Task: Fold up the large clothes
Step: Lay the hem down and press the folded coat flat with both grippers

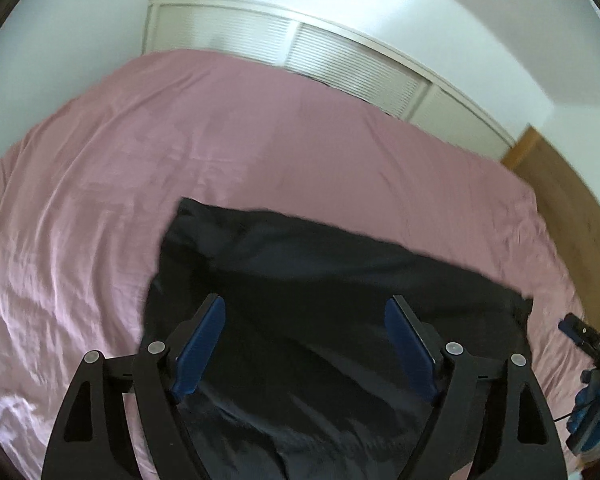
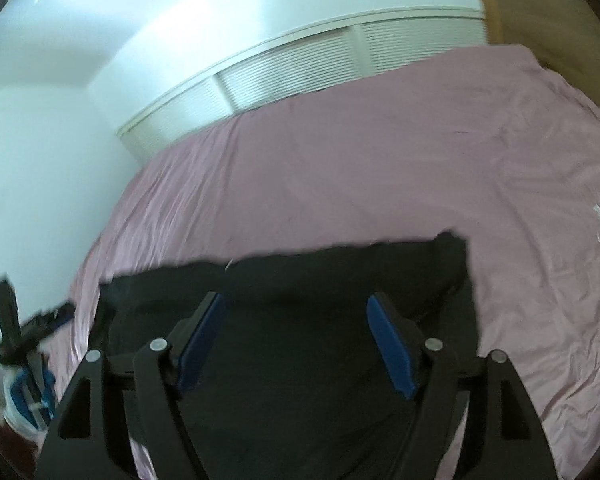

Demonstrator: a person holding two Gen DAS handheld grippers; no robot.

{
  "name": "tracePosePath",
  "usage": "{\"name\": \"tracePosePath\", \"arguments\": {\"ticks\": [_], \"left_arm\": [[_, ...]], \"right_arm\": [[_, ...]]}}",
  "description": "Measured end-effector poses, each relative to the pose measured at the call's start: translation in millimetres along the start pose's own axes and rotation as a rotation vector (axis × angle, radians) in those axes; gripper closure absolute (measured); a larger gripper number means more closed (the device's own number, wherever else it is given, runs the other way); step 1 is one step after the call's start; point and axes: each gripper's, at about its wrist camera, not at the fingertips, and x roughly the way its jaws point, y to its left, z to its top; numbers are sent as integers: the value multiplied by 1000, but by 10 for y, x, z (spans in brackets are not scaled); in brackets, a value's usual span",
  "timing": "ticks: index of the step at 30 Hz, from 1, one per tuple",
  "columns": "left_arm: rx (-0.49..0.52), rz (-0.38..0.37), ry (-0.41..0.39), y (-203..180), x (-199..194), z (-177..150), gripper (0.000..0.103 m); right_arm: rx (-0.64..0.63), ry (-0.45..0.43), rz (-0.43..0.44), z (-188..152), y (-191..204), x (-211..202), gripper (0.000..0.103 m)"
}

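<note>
Hovering above the dark black cloth garment (image 1: 320,320) on the pink-sheeted bed (image 1: 140,160), the left claw (image 1: 305,308) and right claw (image 2: 296,306) both gape wide, gripping nothing.

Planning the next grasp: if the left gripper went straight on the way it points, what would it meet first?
Most likely the black garment spread on the pink bedsheet; it fills the gap between the open jaws of the left gripper. Depth is unclear.

Bed: my view is mostly a wide bed (image 1: 148,168) under a wrinkled pink cover.
Far wall: white louvred closet doors (image 1: 340,60).
Walls: plain white (image 2: 40,168), brightly lit.
Corner: a wooden panel (image 2: 540,8), perhaps a door.
</note>
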Motion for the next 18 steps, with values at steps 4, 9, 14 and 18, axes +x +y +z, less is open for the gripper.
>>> {"name": "tracePosePath", "arguments": {"ticks": [4,9,14,18], "left_arm": [[110,24,5,-329,78,-254,20],[200,21,36,-608,304,-490,19],[250,47,67,-765,577,-589,19],[247,76,74,-770,763,-587,16]], "right_arm": [[-110,29,-16,-334,395,157,30],[-200,56,-29,-562,684,404,30],[-201,85,-61,-585,664,685,29],[-178,110,-84,-542,490,899,29]]}}
